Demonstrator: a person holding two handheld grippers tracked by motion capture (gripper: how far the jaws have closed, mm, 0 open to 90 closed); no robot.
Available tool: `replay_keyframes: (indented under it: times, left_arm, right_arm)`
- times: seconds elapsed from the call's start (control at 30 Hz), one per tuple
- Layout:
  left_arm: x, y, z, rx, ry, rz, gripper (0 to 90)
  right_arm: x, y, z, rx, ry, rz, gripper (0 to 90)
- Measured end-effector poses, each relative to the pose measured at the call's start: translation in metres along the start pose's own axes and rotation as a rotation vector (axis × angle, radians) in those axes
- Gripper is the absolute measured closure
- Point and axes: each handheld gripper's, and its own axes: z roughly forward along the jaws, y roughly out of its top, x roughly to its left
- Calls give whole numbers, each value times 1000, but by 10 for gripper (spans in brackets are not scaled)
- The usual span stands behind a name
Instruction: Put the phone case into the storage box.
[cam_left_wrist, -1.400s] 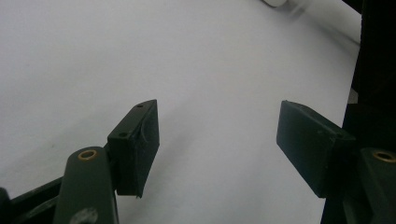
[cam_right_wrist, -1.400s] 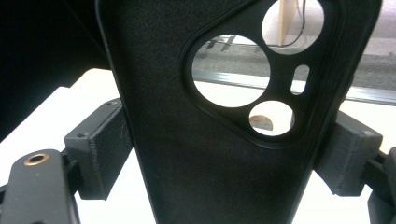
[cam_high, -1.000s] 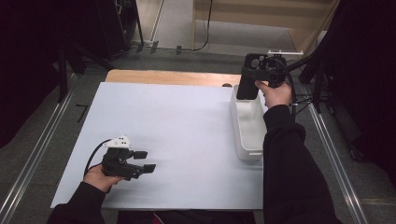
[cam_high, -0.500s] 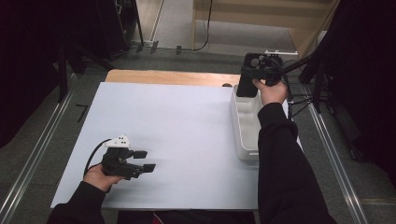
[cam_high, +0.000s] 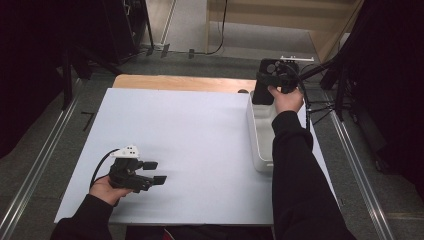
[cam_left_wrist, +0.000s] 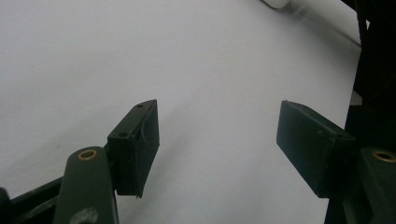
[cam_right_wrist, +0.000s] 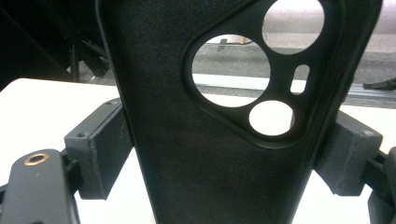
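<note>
Right claw (cam_right_wrist: 224, 154): we hold it clamped on the two side edges of a black phone case (cam_right_wrist: 219, 116), jaws pressing from either side. Case long axis upright, camera cut-outs at the top. We carry it above the far end of a white tray (cam_high: 260, 150) at the worktop's (cam_high: 200, 130) far right corner. Left claw (cam_left_wrist: 217, 140): jaws apart, nothing between, near the worktop's near left corner.

The broad white tabletop (cam_high: 200, 135) lies bare between the hands; a long white plastic tray (cam_high: 260, 135) lines its right edge
</note>
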Motion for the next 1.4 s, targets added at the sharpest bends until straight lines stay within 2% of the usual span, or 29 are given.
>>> replay_keyframes:
  times: [0.57,0.9,1.4]
  left_arm:
    - [0,0,1,5,1,2,296]
    - [-1,0,2,3,-5,2,296]
    - [-1,-1,3,8,-6,4,296]
  right_arm:
    - [4,-7,12,8,-25,7,133]
    - [4,-18,20,26,-37,12,133]
    - [5,-32,27,41,-67,-26,128]
